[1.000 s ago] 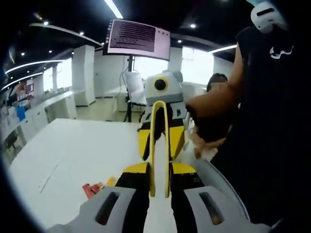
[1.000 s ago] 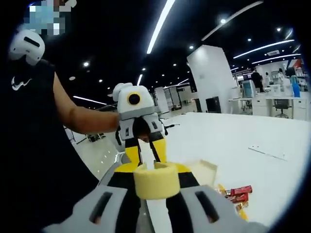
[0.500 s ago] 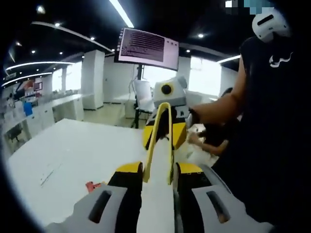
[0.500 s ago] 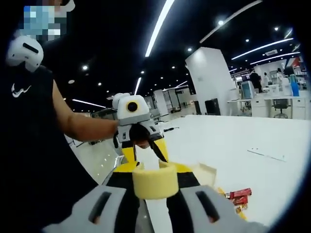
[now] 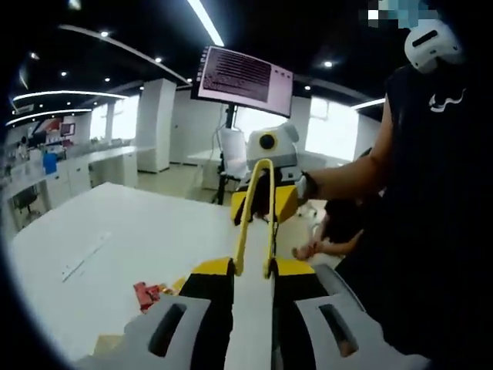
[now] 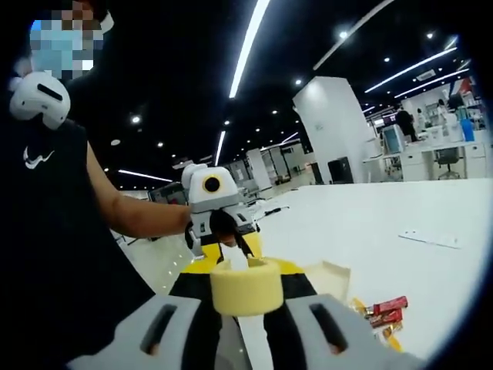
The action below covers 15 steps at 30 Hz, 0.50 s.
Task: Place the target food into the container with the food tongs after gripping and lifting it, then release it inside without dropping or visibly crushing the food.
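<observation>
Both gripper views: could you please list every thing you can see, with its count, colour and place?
tongs: one, yellow, between the left gripper's jaws
food: one pale yellow round piece, between the right gripper's jaws
container: one, cream, on the table behind the food
wrappers: a few, red and yellow, on the table
table: one, white
screen: one, dark with text, on a stand
left gripper: yellow and grey, shut on the tongs
right gripper: yellow and grey, shut on the food
person: black top, holding both grippers
</observation>
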Each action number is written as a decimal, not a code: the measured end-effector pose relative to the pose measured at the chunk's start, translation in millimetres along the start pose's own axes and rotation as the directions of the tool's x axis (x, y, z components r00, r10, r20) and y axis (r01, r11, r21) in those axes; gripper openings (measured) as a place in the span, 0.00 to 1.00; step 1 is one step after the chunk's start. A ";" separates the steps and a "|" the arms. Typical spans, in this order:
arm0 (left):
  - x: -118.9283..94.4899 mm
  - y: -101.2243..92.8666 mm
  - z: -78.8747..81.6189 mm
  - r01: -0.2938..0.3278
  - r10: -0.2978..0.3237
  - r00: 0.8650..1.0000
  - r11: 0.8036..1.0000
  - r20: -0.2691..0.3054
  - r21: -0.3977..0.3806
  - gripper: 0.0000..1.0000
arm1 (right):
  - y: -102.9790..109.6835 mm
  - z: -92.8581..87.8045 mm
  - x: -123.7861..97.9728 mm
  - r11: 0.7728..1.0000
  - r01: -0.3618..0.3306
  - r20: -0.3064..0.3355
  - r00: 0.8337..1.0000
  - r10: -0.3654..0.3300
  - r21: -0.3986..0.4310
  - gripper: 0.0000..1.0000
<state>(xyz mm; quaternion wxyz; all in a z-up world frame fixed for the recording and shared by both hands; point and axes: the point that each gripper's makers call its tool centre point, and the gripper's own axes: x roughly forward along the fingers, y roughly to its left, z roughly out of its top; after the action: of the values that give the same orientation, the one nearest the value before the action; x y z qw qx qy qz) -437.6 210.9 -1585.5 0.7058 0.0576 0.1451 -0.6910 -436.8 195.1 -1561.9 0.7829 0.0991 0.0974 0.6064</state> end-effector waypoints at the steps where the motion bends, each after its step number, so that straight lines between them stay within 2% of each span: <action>1: 0.0 -1.9 -2.8 0.008 -0.008 1.000 1.000 -0.029 0.005 0.07 | 0.9 -2.0 1.5 1.000 -0.003 -0.013 1.000 0.003 -0.025 0.18; 3: 0.3 -2.1 -4.6 0.006 -0.004 0.999 0.999 -0.048 0.046 0.01 | 3.3 -2.0 3.3 0.998 -0.013 -0.017 1.000 0.012 -0.066 0.17; 6: -0.5 -4.3 -3.9 0.015 -0.013 0.999 0.999 -0.037 0.033 0.00 | 4.5 1.1 2.7 0.997 -0.023 -0.015 1.000 0.022 -0.067 0.17; 10: -2.2 -7.6 2.8 0.029 -0.029 1.000 0.999 -0.012 0.016 0.00 | 7.2 8.0 2.3 0.997 -0.037 0.010 0.999 0.037 -0.063 0.17; 15: 2.3 -11.2 11.7 0.045 -0.045 0.999 0.999 -0.002 0.019 0.00 | 11.8 10.0 6.2 0.996 -0.052 0.006 0.999 0.053 -0.066 0.18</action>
<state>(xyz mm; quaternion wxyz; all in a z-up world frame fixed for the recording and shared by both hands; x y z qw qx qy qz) -447.3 205.0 -1573.6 0.6892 0.0618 0.1402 -0.7081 -443.5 203.7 -1549.2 0.7699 0.0783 0.0719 0.6293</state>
